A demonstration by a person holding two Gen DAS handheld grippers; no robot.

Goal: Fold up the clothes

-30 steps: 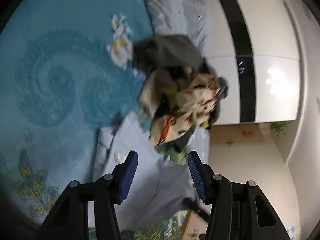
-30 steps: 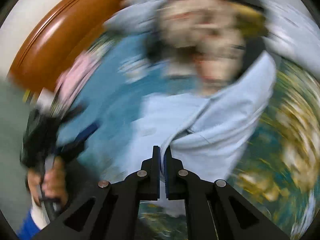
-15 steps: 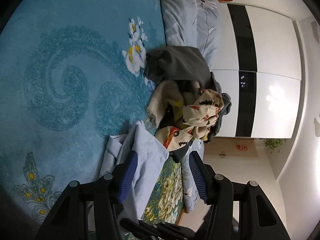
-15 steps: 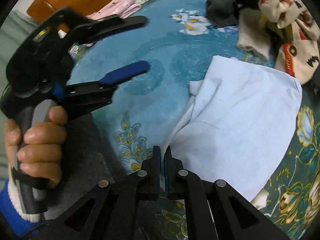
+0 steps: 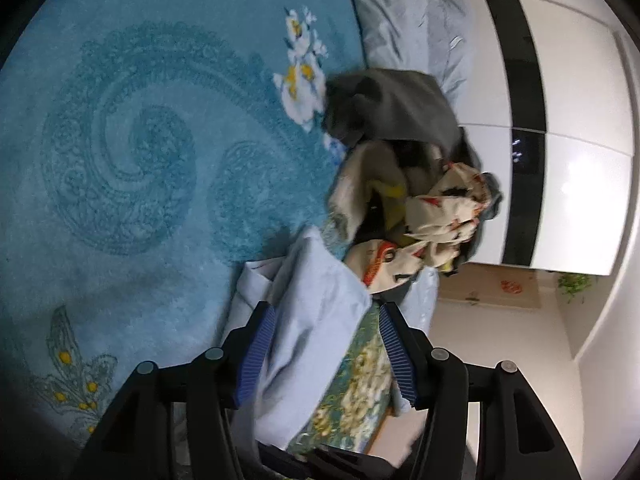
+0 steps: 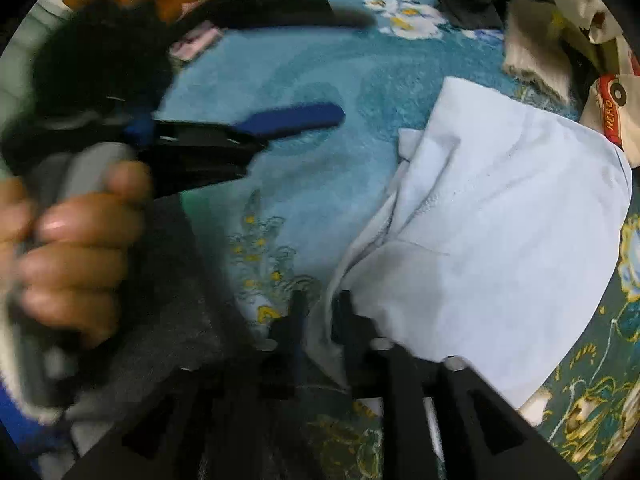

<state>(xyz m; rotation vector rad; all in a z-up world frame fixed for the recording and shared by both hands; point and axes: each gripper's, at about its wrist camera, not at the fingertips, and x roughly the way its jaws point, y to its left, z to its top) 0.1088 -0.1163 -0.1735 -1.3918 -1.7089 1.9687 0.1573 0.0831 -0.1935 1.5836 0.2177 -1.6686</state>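
Cloth of the pale blue shirt (image 6: 500,216) slips from the right claw (image 6: 320,320), clamped half a second ago, now parting. Left claw (image 5: 326,354) stays apart above it. One fold looks laid on the bedspread (image 5: 120,120); unfolded pile (image 5: 412,200) waits beyond.

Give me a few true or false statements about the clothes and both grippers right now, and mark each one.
1. The left gripper stands open. True.
2. The light blue shirt hangs in the air. False: it lies on the teal floral blanket.
3. A pile of unfolded clothes sits beyond the shirt. True.
4. The right gripper is clamped shut. False: its fingers now stand apart around the shirt's edge.
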